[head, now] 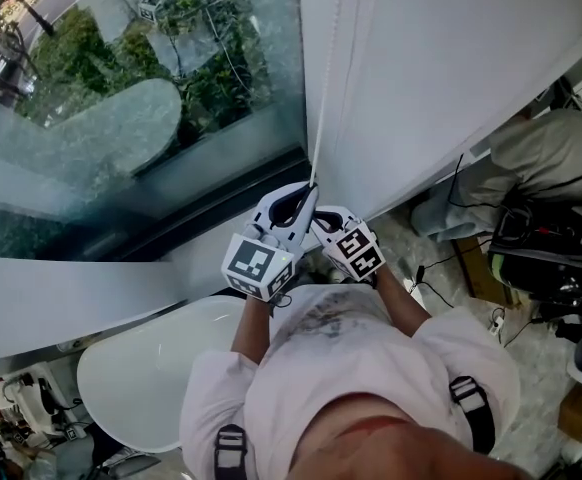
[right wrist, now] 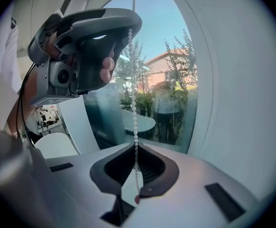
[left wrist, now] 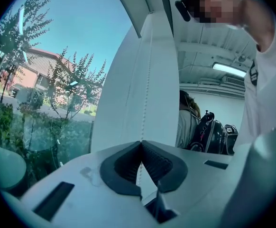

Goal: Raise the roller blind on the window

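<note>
Closest to us, our right gripper [right wrist: 136, 146] has its jaws together on the bead chain [right wrist: 134, 113]. Just above it on the same chain, our left gripper [left wrist: 141, 144] is clamped too. The chain runs up along the edge of the white roller blind [head: 451, 68], which hangs to our right. Beyond the bare window glass [head: 121, 98] stand trees [left wrist: 76, 80].

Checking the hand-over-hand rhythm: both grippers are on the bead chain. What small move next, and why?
Probably draw both down together: the left gripper is shut on the bead chain above the right gripper, also shut on it, and the blind covers part of the window.
</note>
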Tool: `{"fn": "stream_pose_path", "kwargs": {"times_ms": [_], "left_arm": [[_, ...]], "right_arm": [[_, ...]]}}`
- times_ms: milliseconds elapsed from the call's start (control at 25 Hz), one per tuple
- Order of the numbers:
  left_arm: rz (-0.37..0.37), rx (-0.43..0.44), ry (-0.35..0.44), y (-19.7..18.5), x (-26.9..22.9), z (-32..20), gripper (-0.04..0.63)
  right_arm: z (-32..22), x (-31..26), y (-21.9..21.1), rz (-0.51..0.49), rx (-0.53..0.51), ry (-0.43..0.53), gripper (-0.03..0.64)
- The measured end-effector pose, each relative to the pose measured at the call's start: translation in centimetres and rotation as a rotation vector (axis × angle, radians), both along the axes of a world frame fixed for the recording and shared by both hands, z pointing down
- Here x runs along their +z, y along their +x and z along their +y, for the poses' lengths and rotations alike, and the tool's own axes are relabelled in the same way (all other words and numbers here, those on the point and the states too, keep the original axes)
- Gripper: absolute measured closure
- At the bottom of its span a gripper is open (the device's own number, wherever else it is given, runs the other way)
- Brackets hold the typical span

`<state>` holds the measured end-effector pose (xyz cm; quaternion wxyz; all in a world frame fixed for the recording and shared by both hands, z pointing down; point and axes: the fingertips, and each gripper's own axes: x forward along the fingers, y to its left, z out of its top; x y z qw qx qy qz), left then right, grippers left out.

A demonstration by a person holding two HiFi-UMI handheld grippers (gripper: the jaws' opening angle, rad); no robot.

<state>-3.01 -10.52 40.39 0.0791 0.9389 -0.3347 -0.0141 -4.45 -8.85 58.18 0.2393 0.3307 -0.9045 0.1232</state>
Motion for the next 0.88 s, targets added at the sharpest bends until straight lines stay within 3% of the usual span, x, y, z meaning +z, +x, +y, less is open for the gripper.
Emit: {"fn": "stream_pose_path", "kwargs": {"times_ms": [200, 640, 880], "left_arm": [[0.016, 0.006, -0.006, 0.3, 0.1, 0.4, 0.588], [0.022, -0.005, -0.002, 0.0, 0.1, -0.5, 0.588], [0.026, -0.008, 0.004, -0.2, 0.0, -0.5, 0.588]], "right_arm": [[0.6, 0.0, 0.3, -0.047, 0.009, -0.041, 0.548], [1.4, -1.7, 0.3, -0.078, -0.028, 0.02, 0.545], [1.7, -5.4, 0.8, -0.105, -0.01, 0.079, 0.48]]}}
